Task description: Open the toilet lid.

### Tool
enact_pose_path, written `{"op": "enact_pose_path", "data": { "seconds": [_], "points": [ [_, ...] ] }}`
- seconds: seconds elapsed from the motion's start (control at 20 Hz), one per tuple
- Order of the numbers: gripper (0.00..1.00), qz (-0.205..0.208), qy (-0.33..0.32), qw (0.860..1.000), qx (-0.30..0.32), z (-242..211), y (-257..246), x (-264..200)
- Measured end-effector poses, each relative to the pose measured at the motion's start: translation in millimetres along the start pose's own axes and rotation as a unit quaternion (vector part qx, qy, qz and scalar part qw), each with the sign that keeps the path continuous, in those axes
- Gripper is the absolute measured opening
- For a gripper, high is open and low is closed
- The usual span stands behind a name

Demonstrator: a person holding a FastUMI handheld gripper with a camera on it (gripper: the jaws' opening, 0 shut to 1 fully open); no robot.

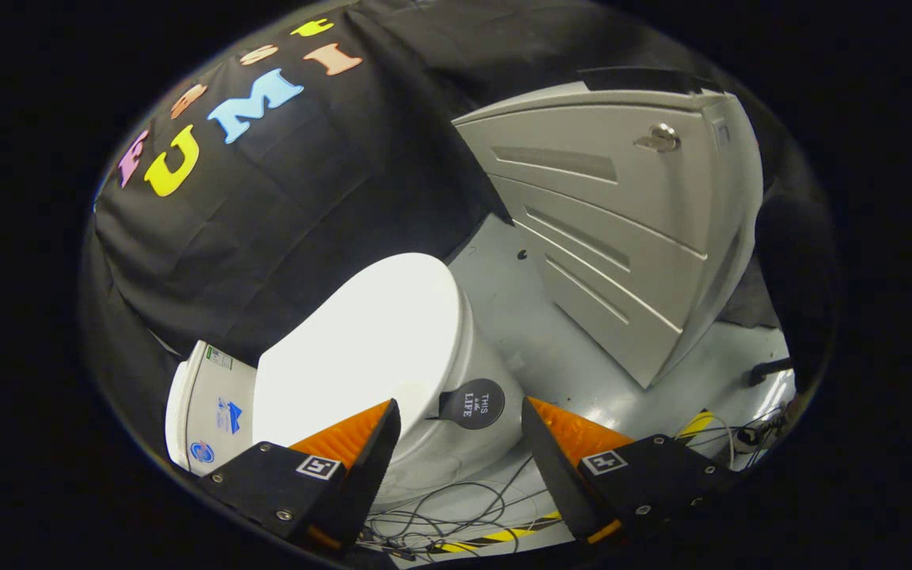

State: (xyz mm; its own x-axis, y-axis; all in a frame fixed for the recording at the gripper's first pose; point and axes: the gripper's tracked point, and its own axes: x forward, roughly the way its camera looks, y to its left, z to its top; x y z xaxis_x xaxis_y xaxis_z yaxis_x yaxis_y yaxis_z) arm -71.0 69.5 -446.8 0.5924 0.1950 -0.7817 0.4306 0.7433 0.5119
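Gripper fingers apart, gripping nothing. One toilet, its one lid down, just ahead, partly between the fingers; one dark round tab at its front edge. One grey cabinet beyond. Cables below.

Gripper jaws apart (empty).

You have a pale grey cabinet at about two o'clock, standing on the light floor, a metal lock near its top. At six o'clock thin cables lie tangled over yellow-and-black tape. At four o'clock, another bit of striped tape sits beside more wires.
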Motion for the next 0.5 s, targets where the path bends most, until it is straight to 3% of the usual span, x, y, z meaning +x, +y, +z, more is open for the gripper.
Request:
{"op": "enact_pose_path", "data": {
  "seconds": [0.5],
  "points": [
    [0.85, 0.008, 0.013, 0.997, 0.072, -9, -18, 20]
  ]
}}
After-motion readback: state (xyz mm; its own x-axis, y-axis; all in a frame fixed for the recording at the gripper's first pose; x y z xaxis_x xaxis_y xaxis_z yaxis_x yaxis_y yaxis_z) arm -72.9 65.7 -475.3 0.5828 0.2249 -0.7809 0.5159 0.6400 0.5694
